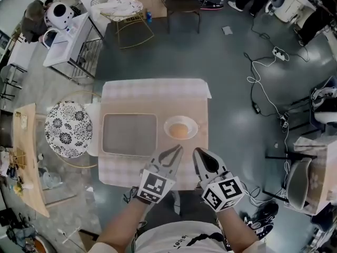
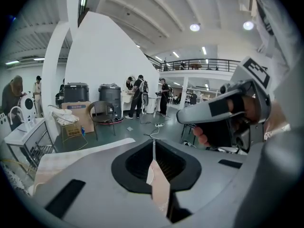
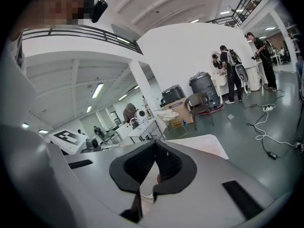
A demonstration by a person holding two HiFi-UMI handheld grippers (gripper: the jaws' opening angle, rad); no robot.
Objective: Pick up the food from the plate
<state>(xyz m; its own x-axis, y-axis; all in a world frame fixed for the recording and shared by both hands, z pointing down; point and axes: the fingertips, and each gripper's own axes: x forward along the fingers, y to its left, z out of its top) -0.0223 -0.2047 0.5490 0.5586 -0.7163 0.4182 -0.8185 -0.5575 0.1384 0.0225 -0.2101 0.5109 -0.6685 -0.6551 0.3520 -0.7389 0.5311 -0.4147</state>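
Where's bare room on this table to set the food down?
Bare: the far strip of the table beyond the tray and plate, and the near-left corner in front of the tray. Crowded: the near edge by the plate, where the left gripper and right gripper hover.

The person is holding the left tool [image 1: 179,147] and the right tool [image 1: 195,150] side by side ahead of the body. The left forearm [image 1: 118,226] and right forearm [image 1: 238,230] are reaching forward. Both tools are pointing slightly downward, with their tips leaning toward each other. Each tool's jaws are sitting closed, tip to tip. The right hand [image 2: 211,136] is wrapping its tool's handle.
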